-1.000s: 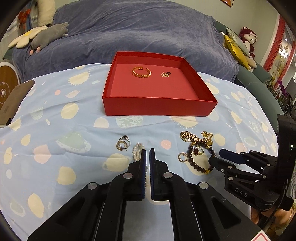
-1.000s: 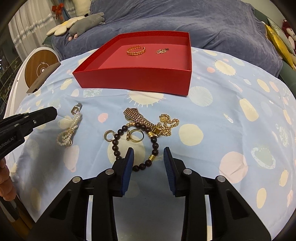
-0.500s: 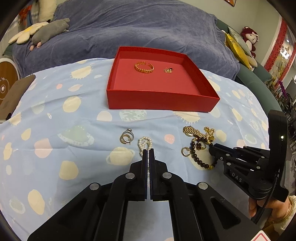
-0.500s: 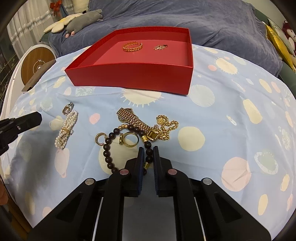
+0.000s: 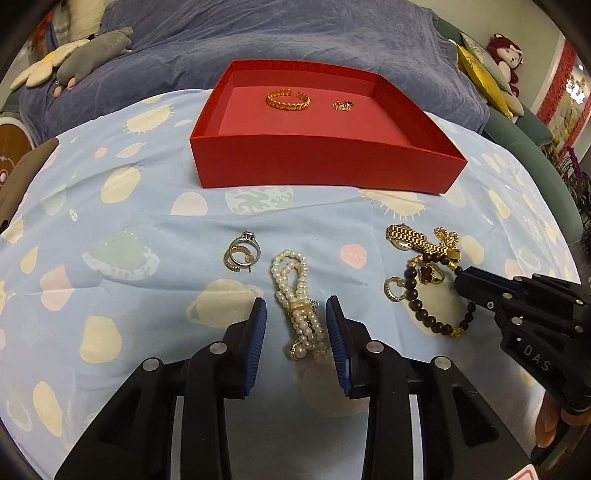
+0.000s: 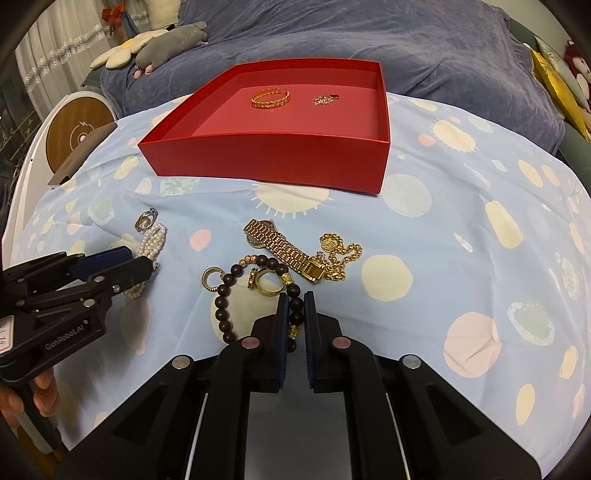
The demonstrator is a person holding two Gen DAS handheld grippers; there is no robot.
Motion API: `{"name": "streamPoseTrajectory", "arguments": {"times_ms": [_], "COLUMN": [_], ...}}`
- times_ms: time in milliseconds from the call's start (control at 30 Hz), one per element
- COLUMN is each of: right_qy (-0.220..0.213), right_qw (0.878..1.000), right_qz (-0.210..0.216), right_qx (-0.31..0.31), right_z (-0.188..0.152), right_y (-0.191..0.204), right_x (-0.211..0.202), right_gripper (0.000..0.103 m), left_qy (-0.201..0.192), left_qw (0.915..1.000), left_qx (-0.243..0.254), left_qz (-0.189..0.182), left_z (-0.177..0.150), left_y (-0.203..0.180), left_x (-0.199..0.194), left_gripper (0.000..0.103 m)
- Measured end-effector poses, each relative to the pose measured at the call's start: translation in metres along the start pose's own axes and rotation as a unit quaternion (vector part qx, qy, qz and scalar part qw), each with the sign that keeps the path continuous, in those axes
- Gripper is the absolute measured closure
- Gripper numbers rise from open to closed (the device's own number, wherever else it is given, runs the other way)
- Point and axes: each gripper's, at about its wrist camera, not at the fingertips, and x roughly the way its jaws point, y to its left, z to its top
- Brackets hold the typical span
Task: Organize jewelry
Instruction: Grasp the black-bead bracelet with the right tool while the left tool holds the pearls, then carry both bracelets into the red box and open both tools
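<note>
The left claw (image 5: 295,314) is opening its jaws around the coiled white pearl bracelet (image 5: 297,301), not yet pinching it. The right claw (image 6: 294,304) is clamping the dark wooden bead bracelet (image 6: 255,291). Next: close, lift, and carry both forward to the red cardboard tray (image 5: 325,166).

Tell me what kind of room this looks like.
Most likely a living room or bedroom at home: a big seat or bed under a blue-grey throw, plush toys lying on it, and a table with a planet-print cloth holding jewelry and a red box.
</note>
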Motion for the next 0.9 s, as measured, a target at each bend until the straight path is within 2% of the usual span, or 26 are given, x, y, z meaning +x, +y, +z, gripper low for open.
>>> {"name": "streamPoseTrajectory", "arguments": {"times_ms": [33,67,100,233,400,667,900], "right_qy": [-0.001,-0.004,-0.006,-0.018,-0.038,-0.073,-0.108], "right_qw": [1.0,1.0,1.0,1.0,0.999,0.997,0.993], "right_qz": [0.001,0.003,0.004,0.011,0.018,0.024,0.031], "right_qx": [0.001,0.001,0.001,0.001,0.006,0.009,0.026], "right_z": [0.0,0.001,0.001,0.003,0.007,0.019,0.041], "right_y": [0.0,0.0,0.0,0.002,0.0,0.001,0.001], "right_x": [-0.001,-0.003,-0.005,-0.016,-0.032,-0.057,-0.074], "right_gripper": [0.096,0.096,0.096,0.096,0.096,0.096,0.096], "left_qy": [-0.007,-0.005,-0.005,-0.001,-0.016,-0.047,-0.084], "left_qw": [0.9999,0.9999,0.9998,0.9999,0.9998,0.9987,0.9959], "left_qx": [0.005,0.012,0.015,0.01,0.007,0.001,-0.01], "left_qz": [0.006,0.007,0.009,-0.001,-0.004,-0.019,-0.032], "left_z": [0.0,0.0,0.0,0.0,0.005,0.017,0.04], "left_y": [-0.001,-0.003,-0.004,-0.004,-0.005,-0.009,-0.016], "left_x": [-0.001,0.0,0.0,-0.002,-0.014,-0.041,-0.066], "left_gripper": [0.078,0.086,0.09,0.091,0.091,0.091,0.091]}}
